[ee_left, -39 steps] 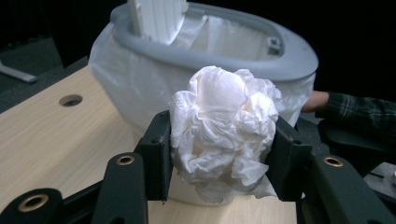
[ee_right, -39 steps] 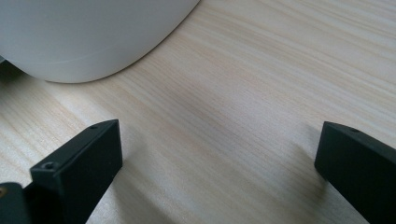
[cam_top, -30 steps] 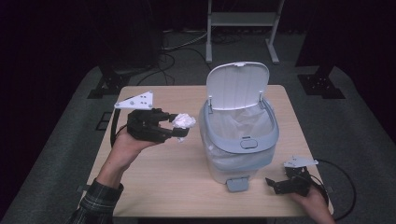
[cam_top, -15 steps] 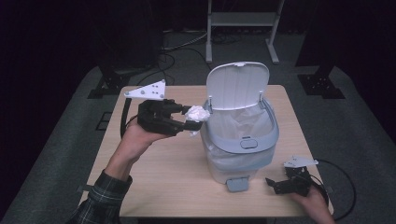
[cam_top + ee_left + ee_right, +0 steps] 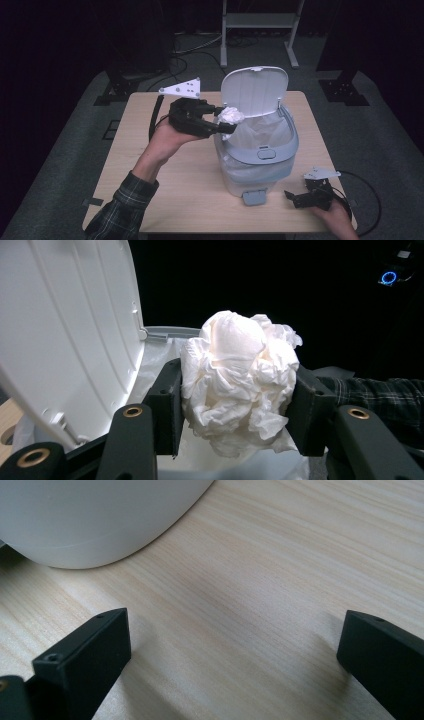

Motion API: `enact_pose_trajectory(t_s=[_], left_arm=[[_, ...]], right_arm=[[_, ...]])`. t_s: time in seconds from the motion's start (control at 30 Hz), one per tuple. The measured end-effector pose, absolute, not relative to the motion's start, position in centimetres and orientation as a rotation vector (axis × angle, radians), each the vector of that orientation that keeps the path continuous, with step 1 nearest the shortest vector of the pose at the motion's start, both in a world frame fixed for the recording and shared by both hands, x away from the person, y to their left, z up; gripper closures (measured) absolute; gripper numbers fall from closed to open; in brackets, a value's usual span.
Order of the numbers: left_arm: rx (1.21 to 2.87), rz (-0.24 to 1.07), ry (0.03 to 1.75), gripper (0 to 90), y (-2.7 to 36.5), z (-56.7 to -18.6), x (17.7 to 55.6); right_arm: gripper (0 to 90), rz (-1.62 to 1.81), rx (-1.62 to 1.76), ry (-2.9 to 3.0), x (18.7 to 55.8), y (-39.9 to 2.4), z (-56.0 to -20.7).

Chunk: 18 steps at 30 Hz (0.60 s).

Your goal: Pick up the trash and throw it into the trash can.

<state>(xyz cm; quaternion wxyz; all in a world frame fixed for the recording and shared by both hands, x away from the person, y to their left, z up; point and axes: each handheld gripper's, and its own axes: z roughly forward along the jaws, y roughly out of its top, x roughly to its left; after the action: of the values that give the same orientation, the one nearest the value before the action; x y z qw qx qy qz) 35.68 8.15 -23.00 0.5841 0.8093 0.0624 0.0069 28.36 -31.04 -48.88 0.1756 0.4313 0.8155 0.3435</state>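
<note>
Left gripper [image 5: 220,122] clamps a wad [image 5: 231,115] of crumpled white paper between its two black jaws, both pads pressed into the paper's sides in the left gripper view, where the wad [image 5: 240,382] bulges above and below them. Right gripper [image 5: 305,197] rests low on the table near its right front corner, jaws spread wide with bare wood between them in the right gripper view.

Largest of the things is the table [image 5: 150,190], pale wood, set on grey carpet. On it, right of centre, stands the bin [image 5: 257,170], white with a grey-blue rim; its curved wall [image 5: 100,520] rises just ahead of the right gripper's jaws. A thin white liner [image 5: 265,132] shows inside. The bin's lid [image 5: 255,92] stands upright at the back, hinged open, and fills the left of the left gripper view. A grey pedal [image 5: 254,197] sticks out at the foot of the bin, toward the person.

The wad hangs at the bin's left rim, just over the edge of the opening, beside the raised lid.
</note>
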Motion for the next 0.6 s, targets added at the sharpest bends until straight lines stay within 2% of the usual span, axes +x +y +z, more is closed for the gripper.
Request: enact_pose_trajectory(t_s=[0.37, 0.6], left_arm=[[1.902, 0.012, 0.140, 47.0, 5.1, -23.6, 36.9], [1.920, 0.007, 0.132, 42.3, 3.5, -24.0, 37.1]], right_arm=[[0.0, 0.973, 1.222, 2.310, 28.4, -31.0, -48.9], [0.0, 0.973, 1.221, 2.310, 28.4, -31.0, -48.9]])
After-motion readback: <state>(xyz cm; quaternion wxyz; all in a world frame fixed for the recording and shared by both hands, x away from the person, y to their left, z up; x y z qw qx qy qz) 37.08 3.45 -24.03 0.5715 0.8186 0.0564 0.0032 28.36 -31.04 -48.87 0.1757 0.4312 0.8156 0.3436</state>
